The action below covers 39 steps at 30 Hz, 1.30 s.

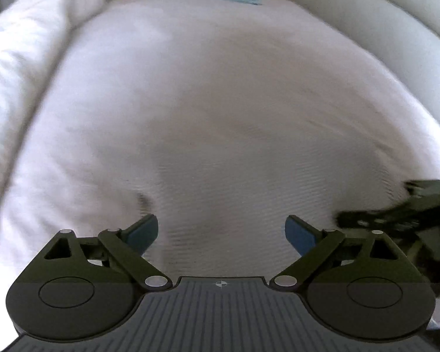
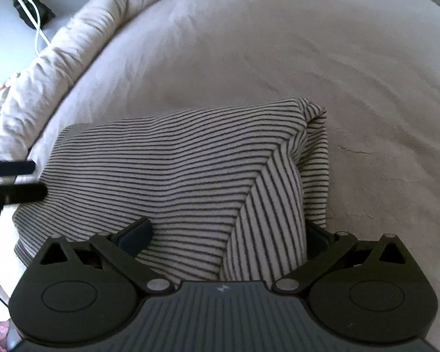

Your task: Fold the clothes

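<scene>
Striped shirt (image 2: 173,182) is lying bundled between my spread right gripper (image 2: 228,234) fingers, long axis left-right; my left gripper (image 1: 221,234), also spread, is hovering mid-left.

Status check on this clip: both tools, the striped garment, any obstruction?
Left tool open, empty, over bare sheet. Right tool open, straddling the folded striped garment. Bunched duvet along the bed edge; nothing blocking.

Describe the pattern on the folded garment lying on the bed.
Thin dark stripes on white, the garment shows best in the right wrist view.
</scene>
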Available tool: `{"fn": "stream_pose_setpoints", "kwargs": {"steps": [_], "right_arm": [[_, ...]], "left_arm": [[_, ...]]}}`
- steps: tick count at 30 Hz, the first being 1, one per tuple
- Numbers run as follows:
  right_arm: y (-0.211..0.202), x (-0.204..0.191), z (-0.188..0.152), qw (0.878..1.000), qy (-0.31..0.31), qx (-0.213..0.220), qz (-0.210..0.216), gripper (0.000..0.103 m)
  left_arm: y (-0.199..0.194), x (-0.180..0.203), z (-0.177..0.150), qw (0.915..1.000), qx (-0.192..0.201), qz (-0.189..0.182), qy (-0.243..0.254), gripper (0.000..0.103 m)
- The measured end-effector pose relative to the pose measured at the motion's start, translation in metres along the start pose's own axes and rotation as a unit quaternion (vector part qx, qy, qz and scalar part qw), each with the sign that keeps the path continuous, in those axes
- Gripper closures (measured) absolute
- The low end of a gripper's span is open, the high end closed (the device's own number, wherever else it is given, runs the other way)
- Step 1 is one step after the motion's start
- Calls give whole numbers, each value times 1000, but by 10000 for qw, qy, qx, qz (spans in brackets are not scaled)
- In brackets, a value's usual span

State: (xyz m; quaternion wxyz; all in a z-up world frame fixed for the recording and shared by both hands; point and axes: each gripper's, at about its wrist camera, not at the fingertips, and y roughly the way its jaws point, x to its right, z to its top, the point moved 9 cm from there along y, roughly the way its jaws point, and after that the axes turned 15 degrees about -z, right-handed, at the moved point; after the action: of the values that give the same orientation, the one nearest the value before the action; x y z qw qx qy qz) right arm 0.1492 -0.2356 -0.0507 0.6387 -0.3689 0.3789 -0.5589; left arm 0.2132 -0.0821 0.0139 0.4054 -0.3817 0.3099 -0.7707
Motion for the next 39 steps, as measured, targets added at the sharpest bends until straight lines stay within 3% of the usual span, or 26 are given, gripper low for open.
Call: {"fn": "stream_pose_setpoints", "kwargs": {"steps": [2, 4, 6, 15, 18, 20, 25, 28, 30, 33, 34, 37, 39], "right_arm": [[3, 0, -1, 9999, -40, -147, 55, 0], [1, 2, -2, 9997, -66, -199, 124, 0], [1, 2, -2, 9997, -85, -191, 142, 0], [-4, -3, 6, 9994, -140, -105, 310, 0], [-25, 26, 23, 9982, 507, 51, 322, 0], [-32, 48, 34, 9958, 871, 140, 253, 0], [14, 64, 28, 9834, 1378, -760, 901, 0], [22, 52, 30, 9860, 1222, -765, 838, 0], [8, 35, 31, 9810, 1098, -860, 1350, 0], [-2, 27, 32, 9845, 829, -754, 1352, 0], [7, 28, 34, 9846, 942, -816, 1228, 0], [36, 32, 39, 9829, 1286, -1005, 850, 0], [41, 27, 47, 9812, 1405, -985, 878, 0]], "left_arm": [[9, -21, 2, 9987, -203, 11, -471, 6], [27, -38, -14, 9897, -643, -397, -1213, 6], [41, -43, -20, 9782, -823, -861, -1702, 6], [50, -45, 1, 9706, -840, -1361, -1800, 6], [47, -44, 9, 9676, -863, -1546, -1801, 6], [46, -40, 13, 9608, -812, -1853, -1897, 6], [66, -37, -2, 9611, -956, -1823, -1844, 6], [59, -37, -1, 9592, -997, -1939, -1803, 5], [48, -30, 0, 9540, -1016, -2189, -1781, 5], [44, -32, 0, 9532, -1076, -2263, -1694, 5], [45, -36, -2, 9547, -1124, -2184, -1678, 5], [51, -45, -3, 9486, -1109, -2282, -1890, 5], [56, -42, -2, 9501, -1070, -2249, -1877, 3]]}}
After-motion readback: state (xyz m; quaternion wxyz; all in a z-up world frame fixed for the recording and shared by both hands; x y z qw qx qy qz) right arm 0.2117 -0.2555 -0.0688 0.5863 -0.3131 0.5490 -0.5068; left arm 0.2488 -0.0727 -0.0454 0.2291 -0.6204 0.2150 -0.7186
